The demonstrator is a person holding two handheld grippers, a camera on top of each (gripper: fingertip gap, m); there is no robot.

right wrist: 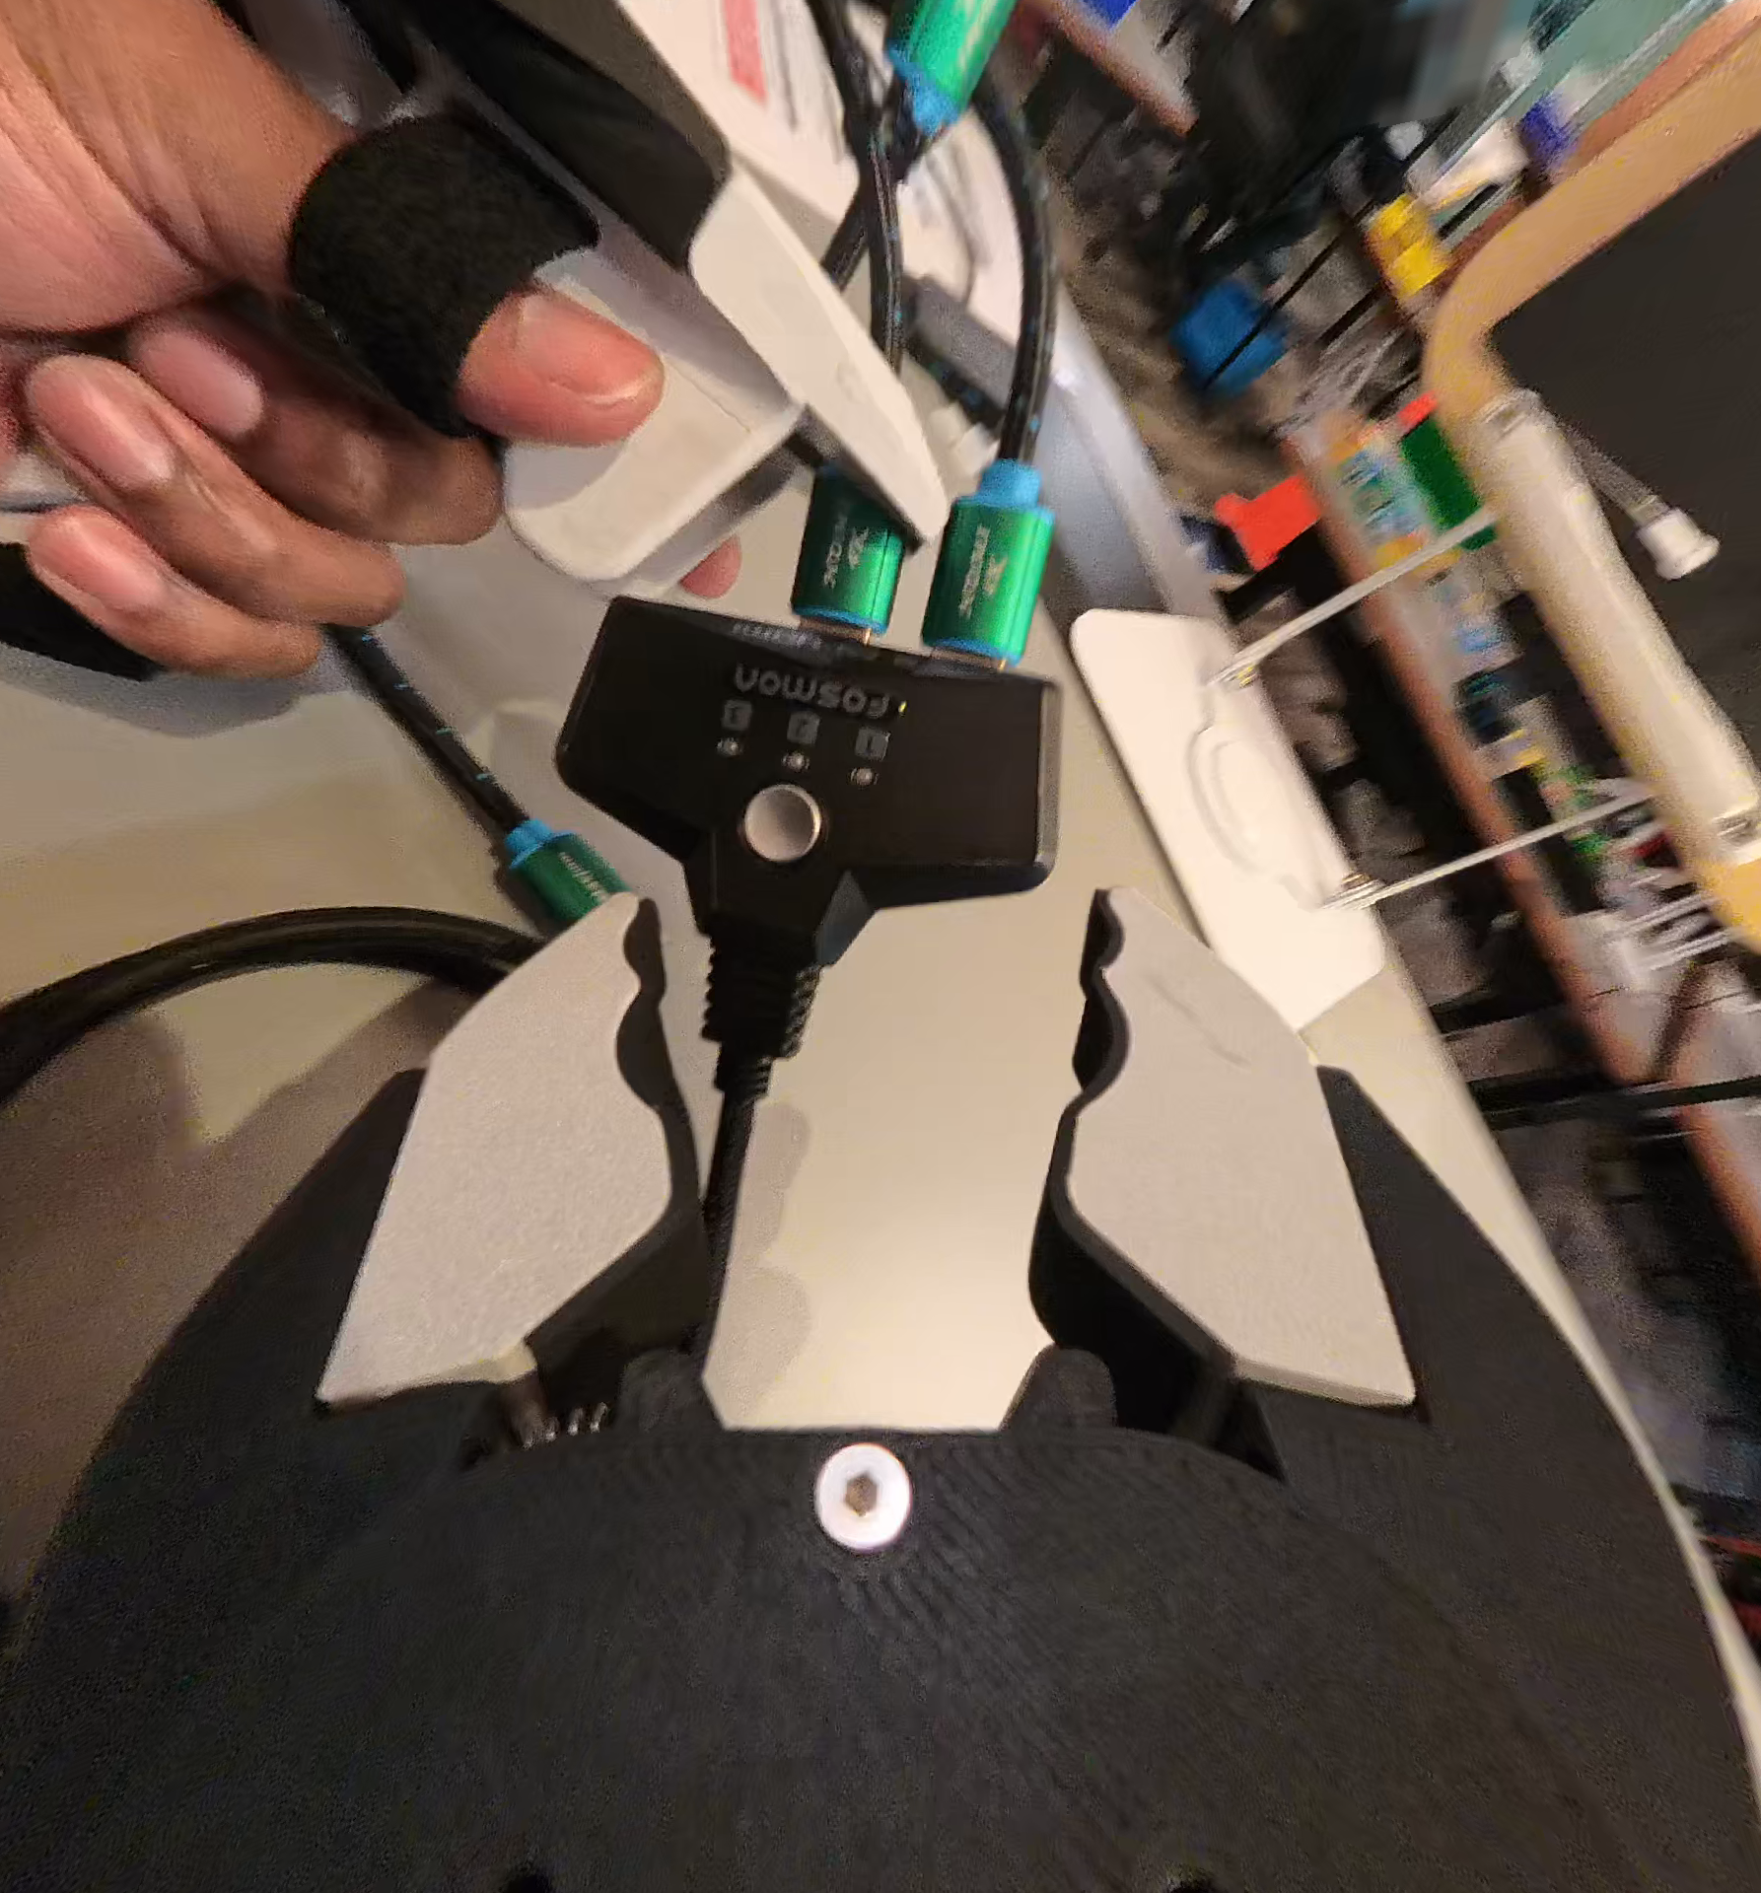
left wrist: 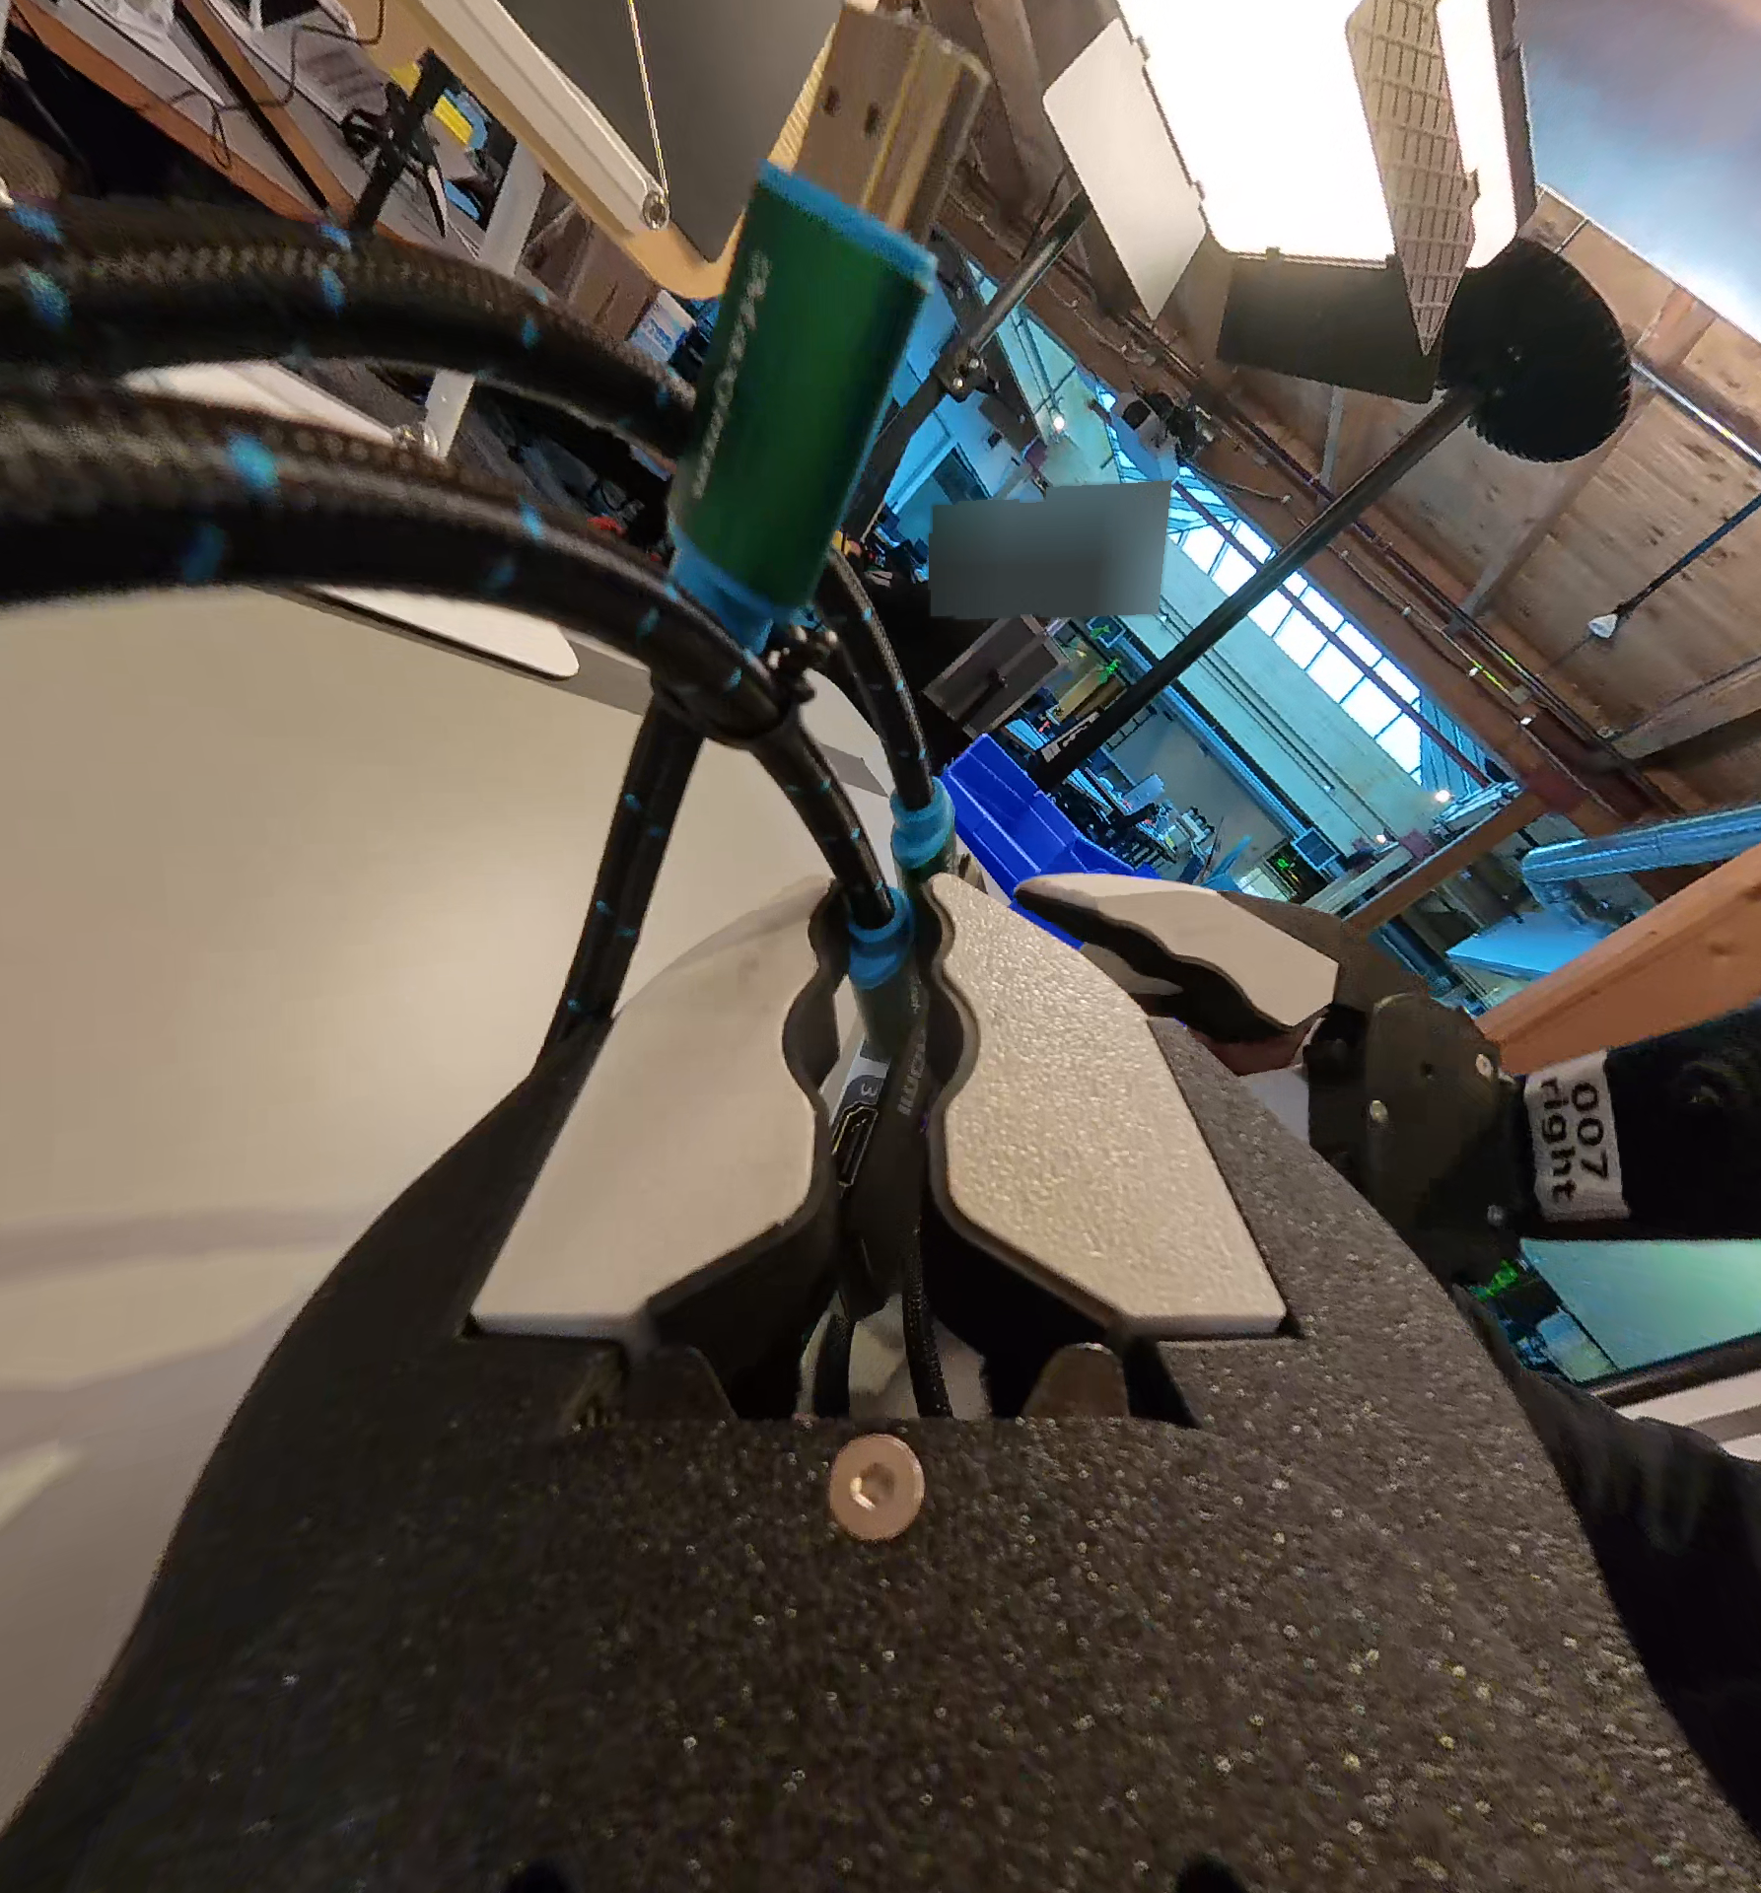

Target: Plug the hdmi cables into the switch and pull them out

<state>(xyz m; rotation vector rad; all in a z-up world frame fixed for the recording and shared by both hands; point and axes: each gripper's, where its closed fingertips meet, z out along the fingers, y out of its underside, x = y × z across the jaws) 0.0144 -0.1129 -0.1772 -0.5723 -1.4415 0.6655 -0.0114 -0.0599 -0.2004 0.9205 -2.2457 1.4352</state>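
Observation:
The black HDMI switch [right wrist: 805, 758] lies on the pale table [right wrist: 907, 1178]. Two green HDMI plugs sit in its far ports, one on the left [right wrist: 846, 574] and one on the right [right wrist: 979, 584]. My left gripper [left wrist: 882, 901] is shut on the left plug [left wrist: 871, 963]; its white fingers [right wrist: 733, 338] show in the right wrist view, held by a hand [right wrist: 190, 359]. My right gripper [right wrist: 871, 922] is open, its fingertips on either side of the switch's tail cable [right wrist: 753, 1024]. A loose green plug [right wrist: 564, 871] lies on the table. Another [left wrist: 794, 410] hangs among the braided cables [left wrist: 241, 307].
A white plate with a handle-shaped cutout [right wrist: 1235, 779] lies near the table's right edge. Cluttered shelves [right wrist: 1419, 512] stand beyond it. A light panel on a stand [left wrist: 1266, 133] and blue bins [left wrist: 1020, 819] are behind. The right gripper [left wrist: 1163, 953] shows in the left wrist view. Spacing between my two grippers at the tips: around 7 cm.

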